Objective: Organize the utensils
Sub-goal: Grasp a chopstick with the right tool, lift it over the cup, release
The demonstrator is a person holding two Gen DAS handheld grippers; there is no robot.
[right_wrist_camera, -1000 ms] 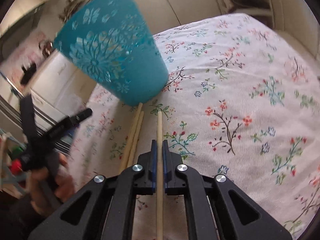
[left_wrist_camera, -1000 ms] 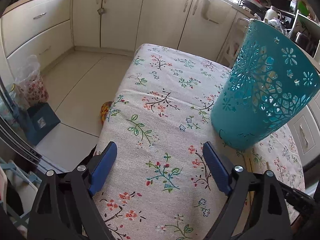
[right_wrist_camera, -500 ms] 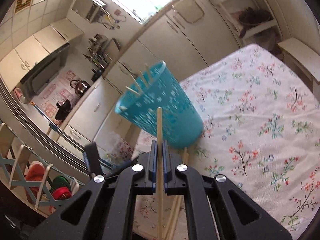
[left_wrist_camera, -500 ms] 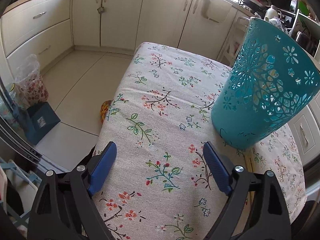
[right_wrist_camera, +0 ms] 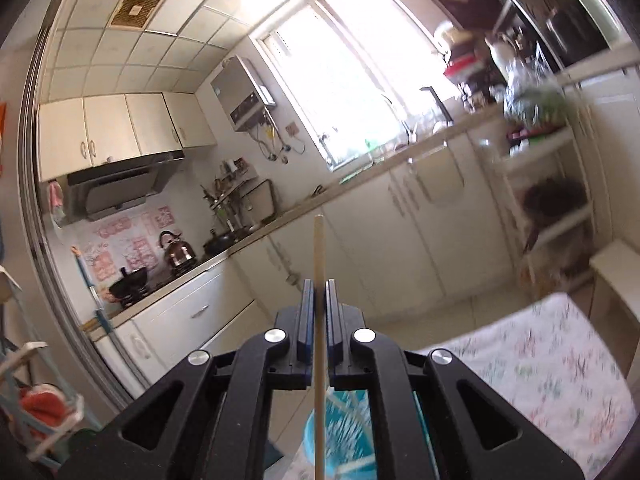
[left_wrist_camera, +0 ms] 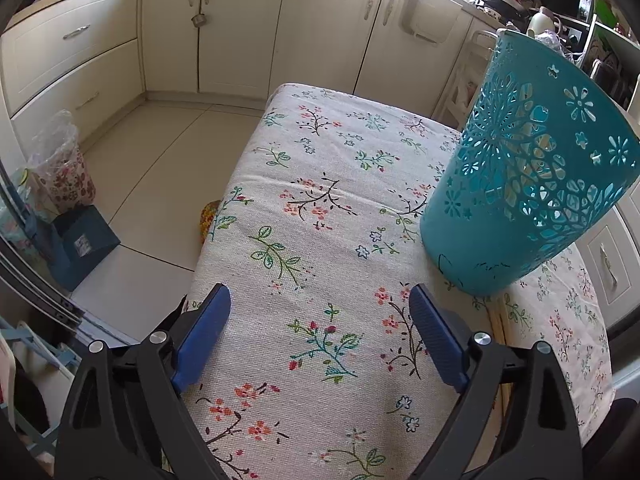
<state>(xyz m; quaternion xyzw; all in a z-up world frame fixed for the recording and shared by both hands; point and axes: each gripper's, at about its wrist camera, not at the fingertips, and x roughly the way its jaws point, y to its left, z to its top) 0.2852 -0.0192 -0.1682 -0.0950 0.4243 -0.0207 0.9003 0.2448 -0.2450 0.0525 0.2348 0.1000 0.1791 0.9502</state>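
Chopstick [right_wrist_camera: 319, 308] of pale wood stands pinched between the blue pads of the right gripper [right_wrist_camera: 319, 292], its tip rising above the pads toward the kitchen counter and its lower length running down past the black body of the tool. Below it, at the bottom of the right wrist view, the open mouth of the teal basket [right_wrist_camera: 344, 440] shows blurred, with thin pale sticks inside it.

Going left to right in the left wrist view: a floral plastic bag [left_wrist_camera: 60, 176] and a dark blue box [left_wrist_camera: 82, 244] sit on the tiled floor beside the table. The left gripper [left_wrist_camera: 320, 324] hangs over the near end of the flowered tablecloth [left_wrist_camera: 312, 200], its two blue fingers [left_wrist_camera: 202, 334] spread wide apart with nothing but cloth between them. Right of the gripper stands the same teal basket [left_wrist_camera: 520, 176], a tall plastic holder with cut-out flower patterns, resting on the cloth near the table's right edge; it looks tilted, which may be the lens. Just below its base, the ends of two more pale chopsticks [left_wrist_camera: 496, 320] lie on the cloth, partly hidden behind the gripper's right finger.

Cream cabinets [left_wrist_camera: 240, 28] line the far wall.
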